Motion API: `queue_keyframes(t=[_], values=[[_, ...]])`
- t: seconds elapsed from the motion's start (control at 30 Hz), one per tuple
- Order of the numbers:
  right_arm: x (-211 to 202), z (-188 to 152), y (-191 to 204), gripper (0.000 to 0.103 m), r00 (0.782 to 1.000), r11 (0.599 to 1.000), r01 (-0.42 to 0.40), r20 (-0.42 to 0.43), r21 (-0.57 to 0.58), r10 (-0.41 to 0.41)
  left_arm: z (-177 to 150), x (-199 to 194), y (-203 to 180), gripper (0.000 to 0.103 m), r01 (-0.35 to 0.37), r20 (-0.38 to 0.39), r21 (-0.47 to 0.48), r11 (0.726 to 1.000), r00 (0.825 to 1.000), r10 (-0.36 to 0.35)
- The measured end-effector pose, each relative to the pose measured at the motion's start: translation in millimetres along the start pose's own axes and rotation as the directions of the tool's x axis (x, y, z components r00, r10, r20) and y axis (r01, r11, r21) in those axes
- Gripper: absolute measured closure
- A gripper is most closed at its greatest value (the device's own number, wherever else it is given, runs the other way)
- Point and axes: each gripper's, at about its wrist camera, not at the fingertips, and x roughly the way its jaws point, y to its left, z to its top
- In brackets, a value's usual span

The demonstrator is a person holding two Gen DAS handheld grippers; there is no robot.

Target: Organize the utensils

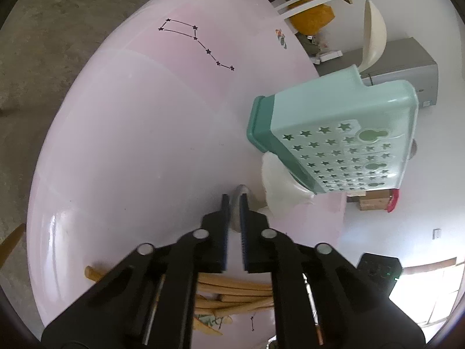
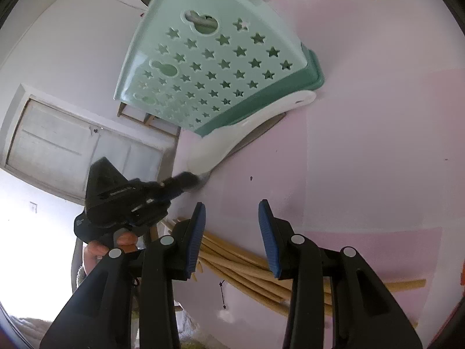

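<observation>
**Utensil lot on the pink desk: handling notes**

Beside the foot of the green caddy, at the near edge of the pink desk (image 1: 130, 133), the left tongs (image 1: 234, 203) stood nearly closed on a thin grey utensil (image 1: 240, 189); its tip showed between the blue pads. Whether it was a spoon handle or a blade could not be told.

Item 1. Grey utensil, probably metal. Judged stiff, light and slick; a thin edge of this kind tends to swivel in a pinch, so a hold across the flat of the handle, near its middle, looked soundest.

Item 2. Star-pierced green caddy (image 2: 215, 58), standing on a darker base with a white drip tray (image 2: 252, 128) under it. Judged light hollow plastic, liable to slide or tip if nudged; a large pale spoon (image 1: 375, 35) already rose from its top.

Item 3. Bundle of wooden chopsticks (image 2: 241, 261), lying loose on the desk under both tongs. Judged light, rigid, round and inclined to roll; best taken one or two at a time, crosswise near the centre of the length.

Item 4. Right tongs (image 2: 232, 224), held apart and empty above the chopsticks, touching nothing.

Item 5. Person's fingers (image 2: 122, 241) visible on the left tool's grip in the right wrist view.
</observation>
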Motion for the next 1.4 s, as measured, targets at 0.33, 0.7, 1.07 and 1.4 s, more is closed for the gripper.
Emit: queue_keyframes(t=[0.33, 0.7, 1.07, 1.4], values=[[-29, -13, 48, 0.066, 0.982, 0.966, 0.181, 0.08, -0.182, -0.169, -5, -11, -4, 0.1, -0.052, 0.03, 0.135, 0.99, 0.998, 0.048], [12, -27, 139, 0.066, 0.902, 0.643, 0.415, 0.197, -0.643, -0.385, -6, -27, 3, 0.1, -0.07, 0.051, 0.28, 0.957, 0.997, 0.057], [69, -38, 166, 0.075, 0.838, 0.322, 0.44, 0.254, -0.838, -0.483, -1, -43, 23, 0.1, -0.063, 0.105, 0.242, 0.968, 0.994, 0.039], [94, -53, 170, 0.081, 0.779, 0.136, 0.497, 0.372, -0.857, -0.505, 7, -52, 45, 0.102, 0.034, 0.124, 0.167, 0.985, 0.991, -0.055]])
